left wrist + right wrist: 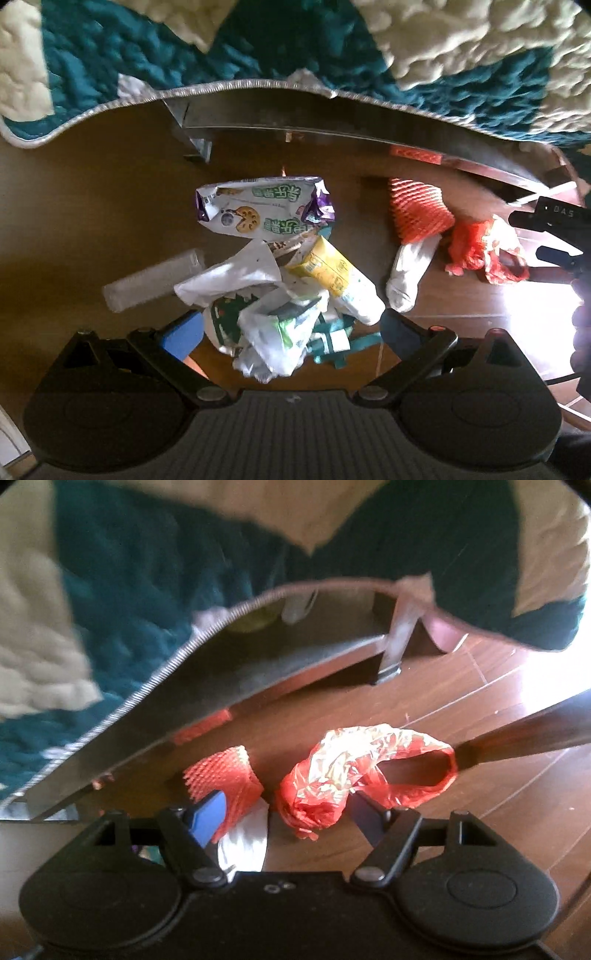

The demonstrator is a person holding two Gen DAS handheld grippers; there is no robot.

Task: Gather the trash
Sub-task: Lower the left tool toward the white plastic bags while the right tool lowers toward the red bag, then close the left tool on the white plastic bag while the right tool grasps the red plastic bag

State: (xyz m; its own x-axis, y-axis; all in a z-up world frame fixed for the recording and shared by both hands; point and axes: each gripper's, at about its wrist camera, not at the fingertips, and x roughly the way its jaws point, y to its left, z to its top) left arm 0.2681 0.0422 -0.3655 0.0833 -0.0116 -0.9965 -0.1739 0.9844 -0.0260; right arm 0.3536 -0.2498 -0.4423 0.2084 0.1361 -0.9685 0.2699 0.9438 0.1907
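A pile of trash lies on the wooden floor beside a bed. In the left wrist view my left gripper [291, 326] is open, its blue pads on either side of crumpled white and green wrappers [280, 332]. Beyond lie a yellow carton [332, 273], a white snack bag [258, 210], a clear plastic tube [151, 280], an orange foam net [417, 210] on a white sleeve [410, 273], and a red plastic bag [484, 251]. In the right wrist view my right gripper [288, 812] is open, with the red bag [354, 771] and foam net [225, 775] between and just beyond its pads.
A teal and cream quilt [295, 51] hangs over the dark bed frame [332, 122], whose leg [195, 144] stands on the floor. A dark furniture leg [524, 738] crosses the right of the right wrist view. Bright sunlight hits the floor [532, 310] at right.
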